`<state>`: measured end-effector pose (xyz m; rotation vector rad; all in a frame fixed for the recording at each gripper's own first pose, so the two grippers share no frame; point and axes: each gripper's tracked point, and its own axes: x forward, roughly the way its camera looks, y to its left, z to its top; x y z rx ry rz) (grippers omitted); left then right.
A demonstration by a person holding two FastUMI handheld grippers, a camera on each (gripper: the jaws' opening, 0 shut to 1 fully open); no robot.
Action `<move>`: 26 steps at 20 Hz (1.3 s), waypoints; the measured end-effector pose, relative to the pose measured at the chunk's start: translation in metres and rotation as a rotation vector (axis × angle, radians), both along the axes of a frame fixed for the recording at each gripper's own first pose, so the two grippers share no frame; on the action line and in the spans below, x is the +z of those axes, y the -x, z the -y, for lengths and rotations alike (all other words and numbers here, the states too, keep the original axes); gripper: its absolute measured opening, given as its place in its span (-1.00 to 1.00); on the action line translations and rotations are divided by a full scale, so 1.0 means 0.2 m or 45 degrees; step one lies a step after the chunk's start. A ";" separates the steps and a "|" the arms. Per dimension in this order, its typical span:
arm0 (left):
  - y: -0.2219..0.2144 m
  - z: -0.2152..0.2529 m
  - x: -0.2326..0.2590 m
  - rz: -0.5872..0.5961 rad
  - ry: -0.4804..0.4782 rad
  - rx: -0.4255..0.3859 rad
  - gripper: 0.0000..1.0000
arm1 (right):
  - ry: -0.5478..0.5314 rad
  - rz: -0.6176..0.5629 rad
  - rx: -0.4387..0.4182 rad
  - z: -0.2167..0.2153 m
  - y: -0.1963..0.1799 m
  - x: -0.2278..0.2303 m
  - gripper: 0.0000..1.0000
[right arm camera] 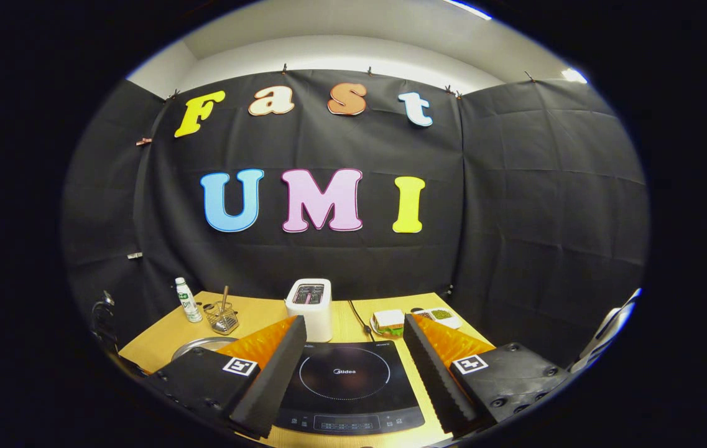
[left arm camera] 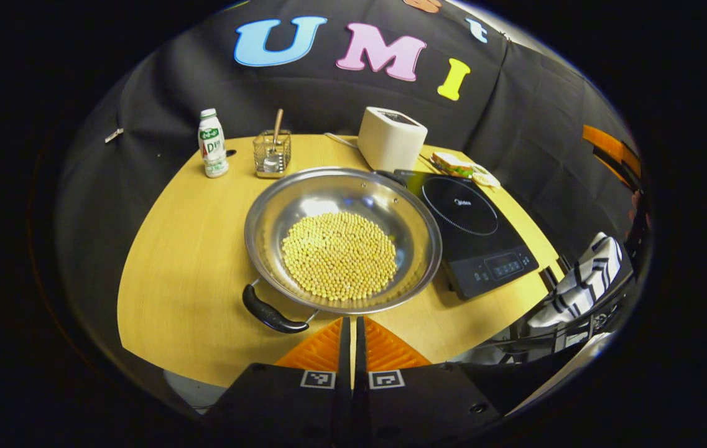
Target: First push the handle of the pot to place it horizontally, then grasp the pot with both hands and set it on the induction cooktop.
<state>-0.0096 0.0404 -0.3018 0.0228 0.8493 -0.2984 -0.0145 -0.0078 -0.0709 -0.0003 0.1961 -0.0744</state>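
Left gripper view: bottle (left arm camera: 212,151), wire basket (left arm camera: 272,154) holding a spoon, then the pot (left arm camera: 342,239) of beans on the table (left arm camera: 185,274), touching the cooktop (left arm camera: 471,233). Left gripper (left arm camera: 353,330) fingers together. Right gripper (right arm camera: 350,354) fingers apart above the cooktop.

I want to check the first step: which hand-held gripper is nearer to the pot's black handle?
Left. The left hand-held gripper is just beside the black handle; the right hand-held gripper is over the induction cooktop.
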 end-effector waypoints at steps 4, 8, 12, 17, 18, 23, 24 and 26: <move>-0.01 -0.02 -0.09 -0.080 -0.062 -0.050 -0.89 | 0.003 -0.025 0.003 -0.01 0.00 -0.02 0.96; -0.05 -0.08 -0.15 -0.139 -0.086 -0.025 -0.89 | 0.022 -0.030 0.008 -0.02 -0.01 -0.04 0.96; -0.07 -0.12 -0.17 -0.171 -0.053 0.027 -0.90 | 0.017 -0.044 0.000 0.00 -0.01 -0.07 0.96; -0.09 -0.19 -0.17 -0.173 -0.069 0.066 -0.90 | 0.006 -0.060 -0.017 0.02 -0.02 -0.10 0.96; -0.10 -0.21 -0.17 -0.177 -0.060 0.085 -0.92 | 0.004 -0.062 -0.017 0.01 -0.02 -0.10 0.96; -0.13 -0.30 -0.17 -0.193 -0.016 0.179 -0.90 | -0.002 -0.069 -0.005 -0.01 -0.03 -0.11 0.96; -0.14 -0.32 -0.17 -0.192 -0.008 0.191 -0.90 | 0.000 -0.069 -0.003 -0.02 -0.03 -0.10 0.96; -0.17 -0.36 -0.17 -0.189 -0.006 0.225 -0.90 | 0.002 -0.069 -0.002 -0.03 -0.04 -0.11 0.96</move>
